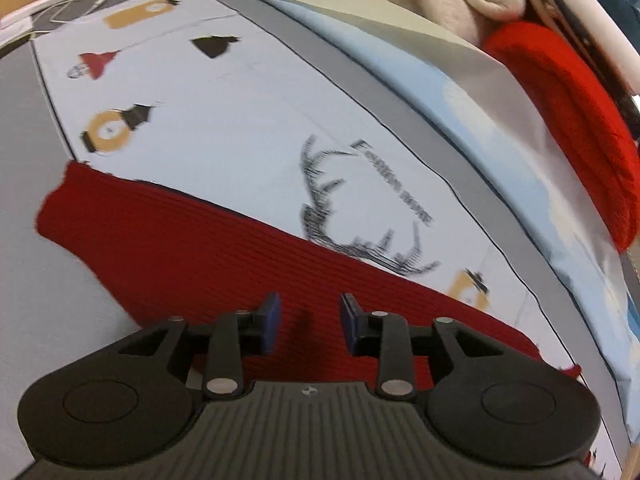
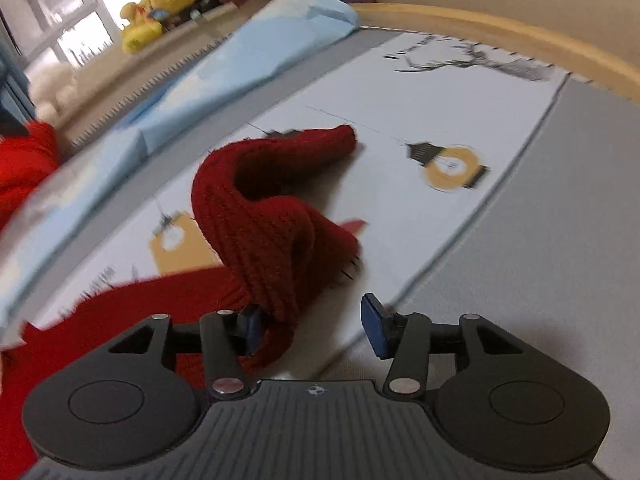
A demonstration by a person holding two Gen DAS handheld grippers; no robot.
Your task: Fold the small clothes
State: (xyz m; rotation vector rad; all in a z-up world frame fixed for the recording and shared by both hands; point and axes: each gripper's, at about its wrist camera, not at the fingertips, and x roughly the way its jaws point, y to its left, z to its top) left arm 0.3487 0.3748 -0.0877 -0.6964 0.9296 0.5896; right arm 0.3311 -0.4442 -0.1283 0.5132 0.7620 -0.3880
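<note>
A printed bedsheet (image 1: 224, 120) fills most of both views. The dark red knit garment (image 1: 224, 264) lies flat across the lower centre of the left view; in the right view its sleeve (image 2: 272, 216) bunches up mid-frame. A bright red folded garment (image 1: 572, 120) sits upper right. The left gripper (image 1: 308, 320) hangs open above the knit. The right gripper (image 2: 316, 326) is open, knit draped against its left finger.
</note>
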